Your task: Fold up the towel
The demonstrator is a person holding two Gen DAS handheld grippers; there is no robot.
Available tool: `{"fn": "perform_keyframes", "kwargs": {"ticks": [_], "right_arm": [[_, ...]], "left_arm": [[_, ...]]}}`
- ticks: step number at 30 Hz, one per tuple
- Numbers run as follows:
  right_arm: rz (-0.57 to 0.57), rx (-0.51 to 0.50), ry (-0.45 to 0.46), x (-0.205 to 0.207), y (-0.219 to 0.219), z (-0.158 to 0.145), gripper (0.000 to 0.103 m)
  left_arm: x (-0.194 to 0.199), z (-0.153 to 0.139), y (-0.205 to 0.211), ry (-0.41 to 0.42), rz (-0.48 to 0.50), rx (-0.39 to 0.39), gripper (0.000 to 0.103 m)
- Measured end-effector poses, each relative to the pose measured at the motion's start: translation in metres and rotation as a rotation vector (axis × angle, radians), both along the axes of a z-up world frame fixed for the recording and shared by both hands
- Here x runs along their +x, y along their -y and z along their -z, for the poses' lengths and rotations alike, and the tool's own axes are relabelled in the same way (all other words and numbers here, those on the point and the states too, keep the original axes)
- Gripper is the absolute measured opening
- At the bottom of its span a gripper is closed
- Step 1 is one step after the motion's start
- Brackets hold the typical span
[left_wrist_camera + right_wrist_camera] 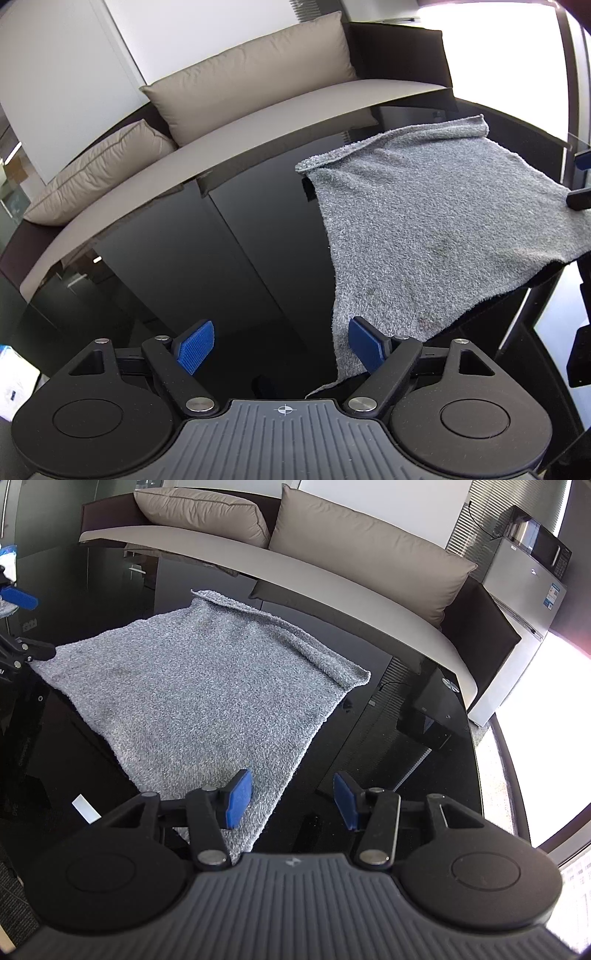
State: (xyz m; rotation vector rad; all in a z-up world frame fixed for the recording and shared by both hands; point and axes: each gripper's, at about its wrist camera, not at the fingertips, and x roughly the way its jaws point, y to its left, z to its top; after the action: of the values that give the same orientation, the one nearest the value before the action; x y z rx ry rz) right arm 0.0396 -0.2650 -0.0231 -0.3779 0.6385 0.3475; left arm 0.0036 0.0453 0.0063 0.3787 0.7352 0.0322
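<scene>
A grey terry towel (432, 218) lies spread flat on a glossy black table (240, 266), its far edge slightly rolled. My left gripper (280, 345) is open and empty, its right finger over the towel's near left corner. In the right wrist view the towel (199, 694) lies ahead and to the left. My right gripper (293, 799) is open and empty, its left finger (238, 799) above the towel's near right corner. The other gripper's blue pads (20, 598) show at the far left edge.
A beige sofa bench with cushions (255, 70) runs along the table's far side. A silver fridge with a microwave on top (524, 568) stands at the right. The table's right edge (480, 760) borders a bright window. A white paper slip (85, 808) lies near the front left.
</scene>
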Motion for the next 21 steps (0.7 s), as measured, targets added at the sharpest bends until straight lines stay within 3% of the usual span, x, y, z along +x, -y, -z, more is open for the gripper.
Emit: {"fn": "perform_keyframes", "kwargs": {"ticks": [4,9,21], "right_arm": [[0.059,0.04,0.025,0.013,0.007,-0.003,0.063],[0.112,0.148,0.052,0.033,0.015,-0.01,0.063],[0.19,0.211,0.081,0.08,0.01,-0.003,0.065]], "left_arm": [[0.011,-0.003,-0.008,0.003,-0.023,-0.065,0.08],[0.027,-0.007,-0.009,0.034,-0.032,-0.084,0.086],[0.093,-0.004,0.0,0.073,-0.037,-0.125,0.09]]}}
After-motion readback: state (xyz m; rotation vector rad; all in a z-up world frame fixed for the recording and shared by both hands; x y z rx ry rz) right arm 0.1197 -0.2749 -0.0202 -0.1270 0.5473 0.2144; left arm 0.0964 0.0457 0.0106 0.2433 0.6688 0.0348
